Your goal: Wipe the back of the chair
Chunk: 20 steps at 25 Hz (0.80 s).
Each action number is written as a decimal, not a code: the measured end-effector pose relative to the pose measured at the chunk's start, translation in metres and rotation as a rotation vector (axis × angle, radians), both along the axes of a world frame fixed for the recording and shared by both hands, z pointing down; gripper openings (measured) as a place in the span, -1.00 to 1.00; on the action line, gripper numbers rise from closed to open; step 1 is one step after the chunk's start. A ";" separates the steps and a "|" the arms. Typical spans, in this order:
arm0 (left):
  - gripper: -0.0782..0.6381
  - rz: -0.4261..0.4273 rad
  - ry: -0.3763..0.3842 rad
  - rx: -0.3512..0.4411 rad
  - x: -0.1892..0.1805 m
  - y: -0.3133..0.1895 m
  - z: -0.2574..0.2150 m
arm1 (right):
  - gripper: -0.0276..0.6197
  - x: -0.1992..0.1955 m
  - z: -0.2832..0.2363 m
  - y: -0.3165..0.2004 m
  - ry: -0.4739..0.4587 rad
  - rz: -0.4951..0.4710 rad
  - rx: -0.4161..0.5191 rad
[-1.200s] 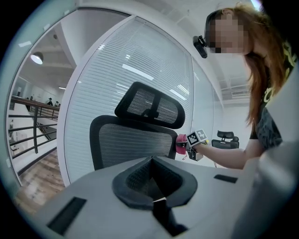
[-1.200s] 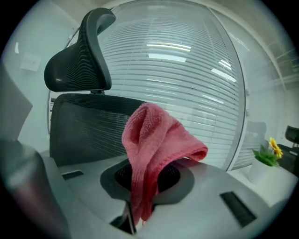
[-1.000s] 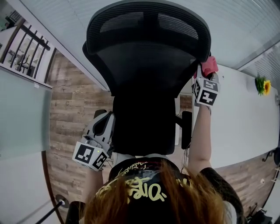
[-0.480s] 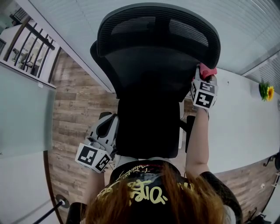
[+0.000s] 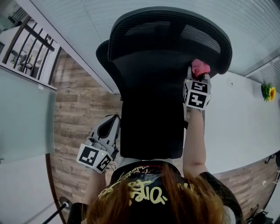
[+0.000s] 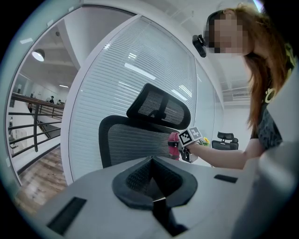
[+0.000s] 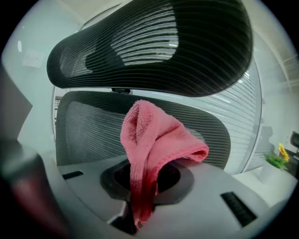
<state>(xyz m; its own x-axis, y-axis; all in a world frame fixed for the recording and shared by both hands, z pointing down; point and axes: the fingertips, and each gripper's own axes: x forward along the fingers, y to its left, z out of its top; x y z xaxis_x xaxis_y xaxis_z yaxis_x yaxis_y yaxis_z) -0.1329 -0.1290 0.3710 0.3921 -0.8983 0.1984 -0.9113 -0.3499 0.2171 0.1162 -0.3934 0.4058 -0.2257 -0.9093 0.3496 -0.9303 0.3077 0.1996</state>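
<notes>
A wood plank floor (image 5: 74, 113) runs along the left of the head view. A frosted glass panel (image 5: 22, 113) covers its left side. Beyond that panel stands a dark railing (image 5: 26, 41), which the left gripper view also shows over the planks. White slatted blinds (image 5: 131, 11) fill the wall ahead. A white table (image 5: 236, 127) lies to the right. A yellow flower (image 5: 267, 92) with green leaves stands near the table's far edge, close to the blinds. The left gripper view shows a second black chair (image 6: 225, 140) far off and a round ceiling lamp (image 6: 38, 55).
</notes>
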 end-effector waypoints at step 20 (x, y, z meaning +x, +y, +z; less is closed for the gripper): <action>-0.80 0.007 0.006 -0.010 -0.057 -0.008 0.006 | -0.72 -0.100 -0.005 0.007 -0.005 -0.098 -0.006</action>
<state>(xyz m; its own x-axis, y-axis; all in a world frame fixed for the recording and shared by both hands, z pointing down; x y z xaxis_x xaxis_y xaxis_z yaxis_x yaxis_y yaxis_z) -0.1899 -0.1366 0.3773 0.4001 -0.8933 0.2049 -0.9072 -0.3544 0.2266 0.0163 -0.3864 0.4012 -0.3156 -0.8806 0.3536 -0.8967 0.3987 0.1925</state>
